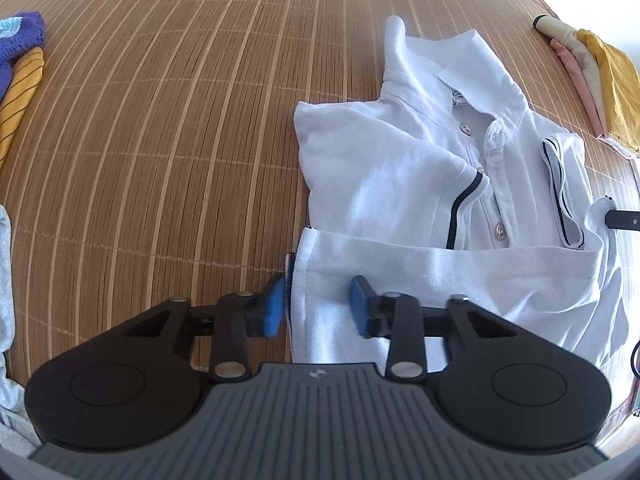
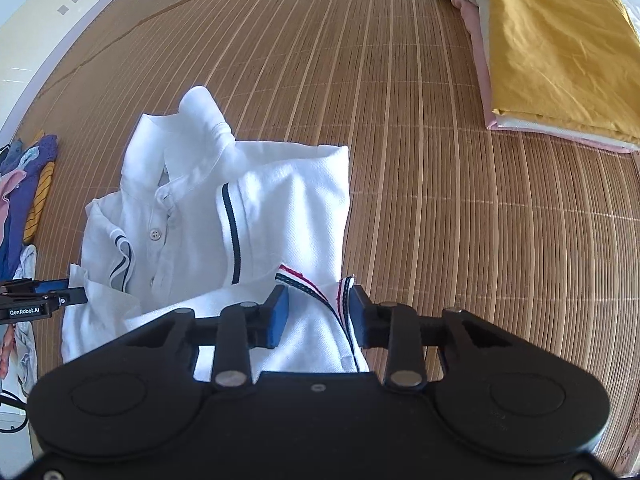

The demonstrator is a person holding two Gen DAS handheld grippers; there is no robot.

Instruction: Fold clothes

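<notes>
White polo shirt [image 1: 400,168] lies half-folded on bamboo mat [image 1: 180,140]. Left tool [image 1: 318,306] and right tool [image 2: 318,312] both released, jaws straddling its folded-up hem. Folded stack [image 2: 560,52] near mat's far right edge.

Left gripper [image 1: 318,306] – jaws parted, blue pads [image 1: 275,308] standing off either side of a white fabric edge, no visible clamp. Right gripper [image 2: 318,312] – jaws likewise apart, straddling cloth without pinching it. Both held low, pointing forward. Left gripper's tip [image 2: 60,298] shows at the left edge of the right wrist view.
</notes>
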